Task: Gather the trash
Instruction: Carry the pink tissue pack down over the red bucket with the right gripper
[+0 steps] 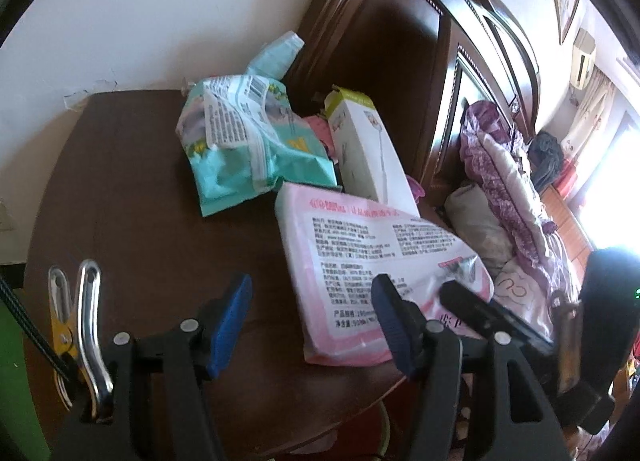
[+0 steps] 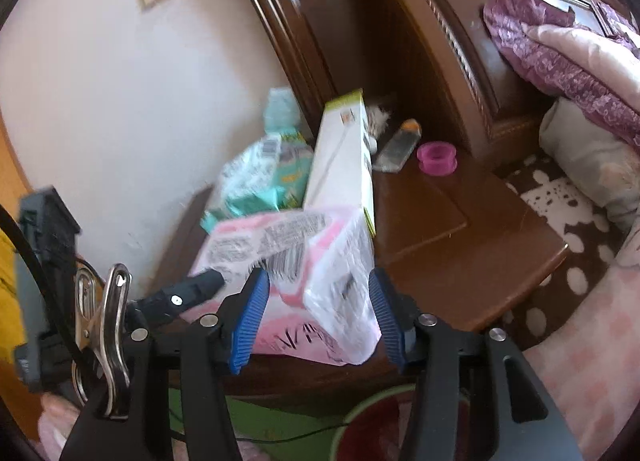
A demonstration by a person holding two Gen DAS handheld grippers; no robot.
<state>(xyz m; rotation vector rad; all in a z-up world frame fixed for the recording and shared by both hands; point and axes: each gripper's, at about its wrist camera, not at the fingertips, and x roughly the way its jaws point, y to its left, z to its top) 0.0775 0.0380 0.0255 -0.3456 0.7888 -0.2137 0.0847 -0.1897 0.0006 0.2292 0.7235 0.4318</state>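
Pink packet lies between the parted right claw pads

A pink-and-white plastic packet printed with dark text lies on the dark brown wooden nightstand. Behind it sit a crumpled mint-green and white wrapper and a white cardboard box edged in lime green — plus a magenta plastic ring. The quilt is purple-patterned and pale pink.
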